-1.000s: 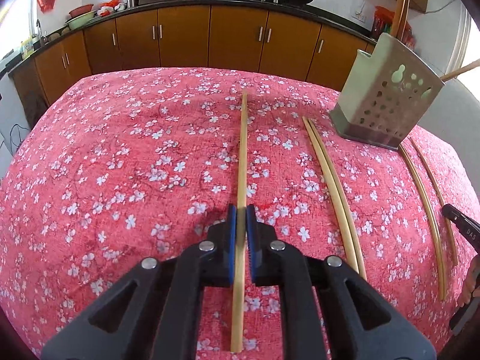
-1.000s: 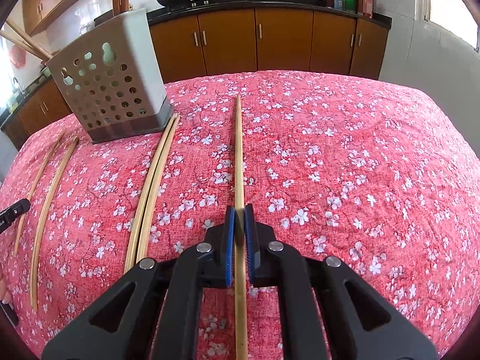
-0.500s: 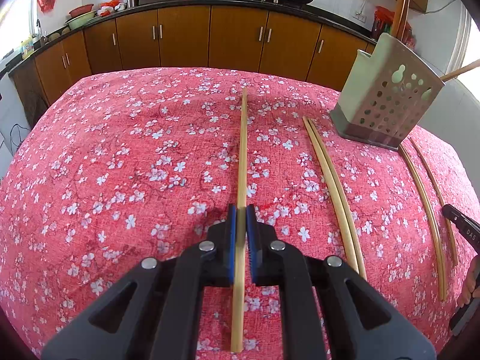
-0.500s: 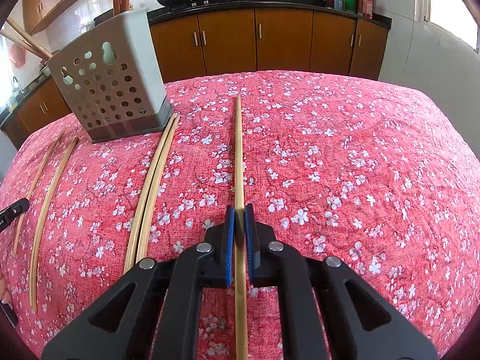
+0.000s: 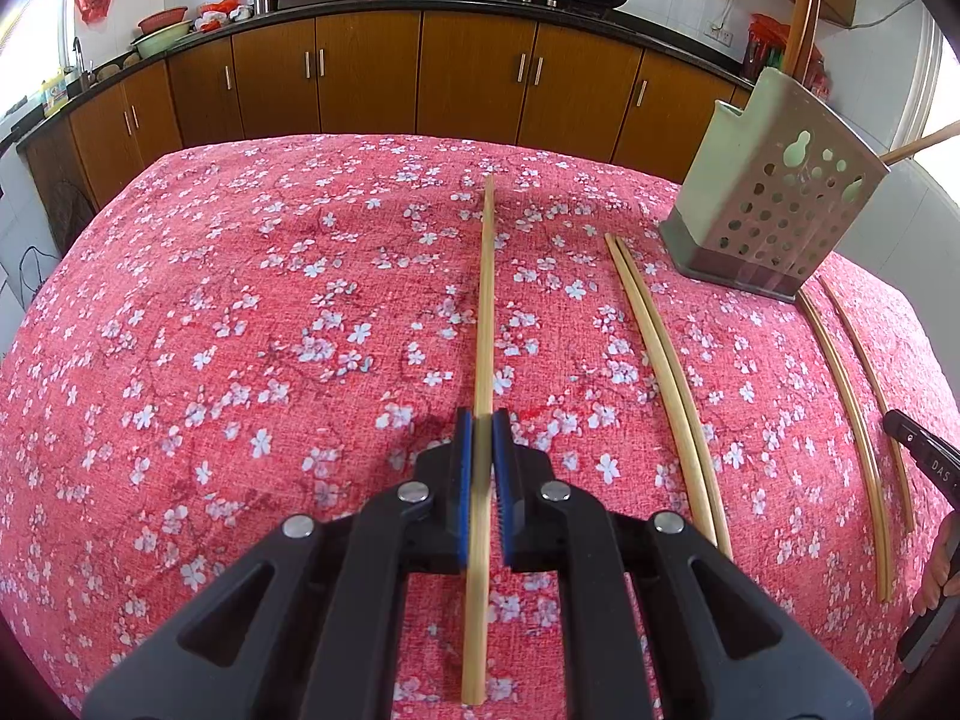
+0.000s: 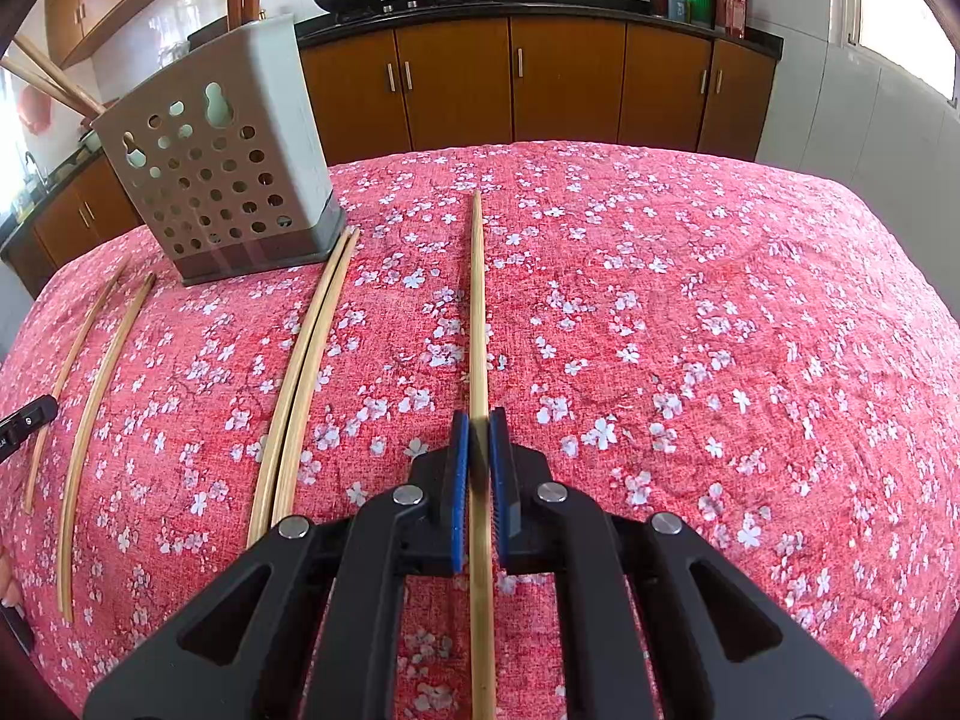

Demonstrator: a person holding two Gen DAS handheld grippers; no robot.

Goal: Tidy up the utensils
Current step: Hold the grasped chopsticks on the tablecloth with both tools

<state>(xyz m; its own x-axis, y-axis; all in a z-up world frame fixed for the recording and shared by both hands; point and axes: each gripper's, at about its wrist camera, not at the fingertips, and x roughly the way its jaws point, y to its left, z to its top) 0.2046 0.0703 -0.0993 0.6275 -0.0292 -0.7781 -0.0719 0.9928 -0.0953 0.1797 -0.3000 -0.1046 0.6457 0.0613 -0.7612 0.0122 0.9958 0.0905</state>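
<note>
In the left wrist view my left gripper [image 5: 483, 432] is shut on a bamboo chopstick [image 5: 487, 300] that runs straight ahead over the red floral cloth. A perforated grey utensil holder [image 5: 774, 204] stands at the far right with chopsticks in it. A close pair of chopsticks [image 5: 660, 372] lies between us, and two more chopsticks [image 5: 840, 384] lie further right. In the right wrist view my right gripper [image 6: 478, 426] is shut on another chopstick [image 6: 477, 300]. There the holder [image 6: 228, 162] stands at the far left, with a chopstick pair [image 6: 306, 372] and two single chopsticks [image 6: 102, 384] lying beside it.
The table [image 5: 240, 330] wears a red cloth with white blossoms. Brown kitchen cabinets [image 5: 366, 78] and a dark counter with woks run behind it. A piece of the other gripper [image 5: 924, 456] and a hand [image 5: 942, 564] show at the right edge of the left view.
</note>
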